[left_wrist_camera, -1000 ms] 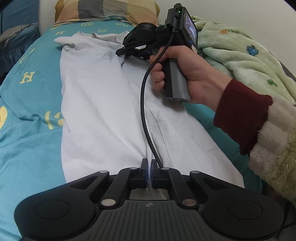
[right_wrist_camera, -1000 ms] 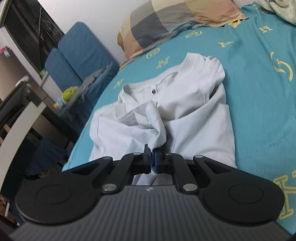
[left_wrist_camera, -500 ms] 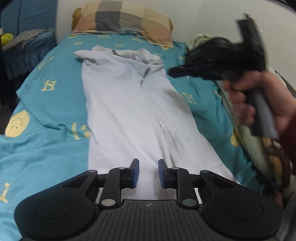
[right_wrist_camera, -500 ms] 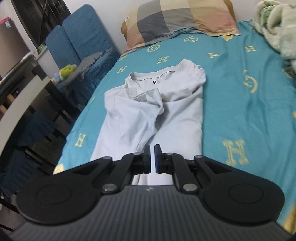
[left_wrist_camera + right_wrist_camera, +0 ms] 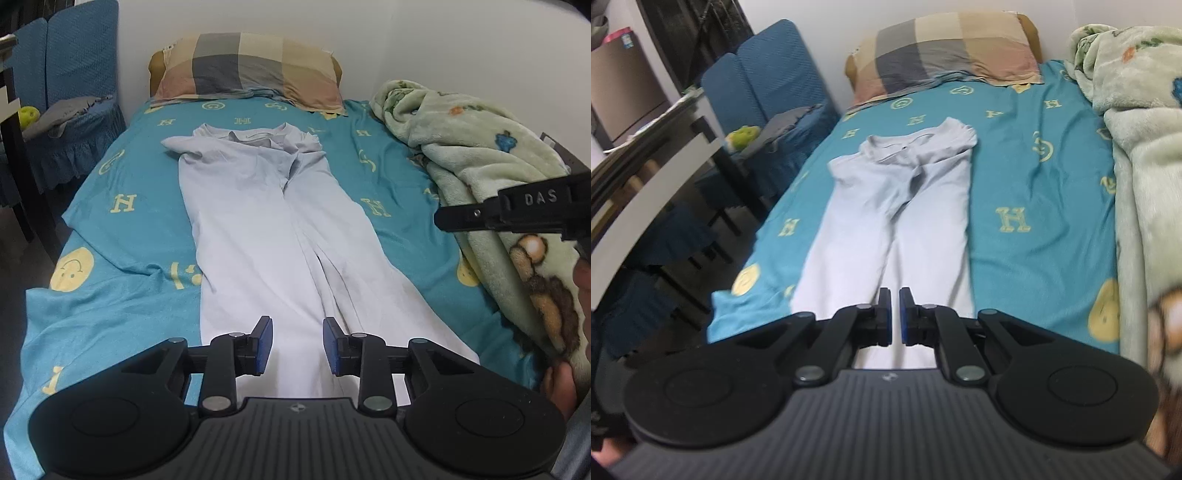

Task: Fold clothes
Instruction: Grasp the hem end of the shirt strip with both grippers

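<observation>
We've got the pale grey shirt (image 5: 258,229) lying lengthwise down the middle of the teal bedsheet (image 5: 122,236), collar toward the checked pillow (image 5: 243,66), both sides already folded in so it's one long narrow strip w/ a seam-like overlap running down the centre. Left gripper (image 5: 297,345) hovers over the hem end; its jaws have just been opening and now stand apart w/ nothing between them, only cloth lying below. Right gripper (image 5: 895,317) hangs above the same hem end, a bit toward the green fleece blanket (image 5: 1145,155) side; its jaws are all but closed, a thin slit left, nothing pinched. In the left wrist view the right tool juts in at the edge in front of the blanket. Next step, as we read it: fold the strip end to end, hem up toward collar. To do that well we'd want the right jaws opened first, then each gripper taking one hem corner, both layers incl. the tucked-in flap, not just the top ply. Lift evenly, carry both corners at the same pace so the strip doesn't skew, and lay the hem square just short of the collar. Risk: the centre overlap springing open if we grab too far inboard, or the sheet getting pinched w/ the shirt.
</observation>
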### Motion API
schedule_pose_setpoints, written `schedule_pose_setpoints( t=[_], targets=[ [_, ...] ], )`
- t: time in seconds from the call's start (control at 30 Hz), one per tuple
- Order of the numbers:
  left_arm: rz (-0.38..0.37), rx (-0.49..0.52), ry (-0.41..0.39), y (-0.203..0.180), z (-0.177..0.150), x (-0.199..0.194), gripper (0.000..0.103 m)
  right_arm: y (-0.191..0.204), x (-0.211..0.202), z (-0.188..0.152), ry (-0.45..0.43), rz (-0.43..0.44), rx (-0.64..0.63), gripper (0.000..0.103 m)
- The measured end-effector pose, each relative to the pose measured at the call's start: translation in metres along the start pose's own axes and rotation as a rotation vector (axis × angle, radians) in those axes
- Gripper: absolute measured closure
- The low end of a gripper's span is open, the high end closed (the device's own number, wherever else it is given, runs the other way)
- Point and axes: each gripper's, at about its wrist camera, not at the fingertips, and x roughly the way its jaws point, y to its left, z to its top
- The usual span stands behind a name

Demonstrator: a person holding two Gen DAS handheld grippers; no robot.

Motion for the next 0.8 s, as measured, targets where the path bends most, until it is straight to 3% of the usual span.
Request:
schedule_pose_setpoints(
  t=[0.13,0.3,0.57,0.67,0.8],
  targets=[
    [0.008,0.002,-0.021,-0.004,-0.006,-0.016,0.063,0.005,-0.016,-0.020,0.020,0.015,0.000,0.095],
    [0.031,-0.012,-0.021,-0.003,-0.008,-0.022,0.061,0.005,-0.025,-0.038,0.052,0.010,0.004,0.095],
    [0.054,-0.034,-0.014,0.002,-0.010,-0.027,0.052,0.000,-0.030,-0.044,0.066,0.003,0.024,0.095],
    [0.056,-0.070,0.033,0.011,-0.009,-0.026,0.043,-0.007,-0.029,-0.042,0.102,-0.002,0.053,0.095],
    [0.074,-0.092,0.194,0.028,-0.010,-0.013,0.037,-0.027,-0.027,-0.043,0.174,0.005,0.148,0.092]
  ],
)
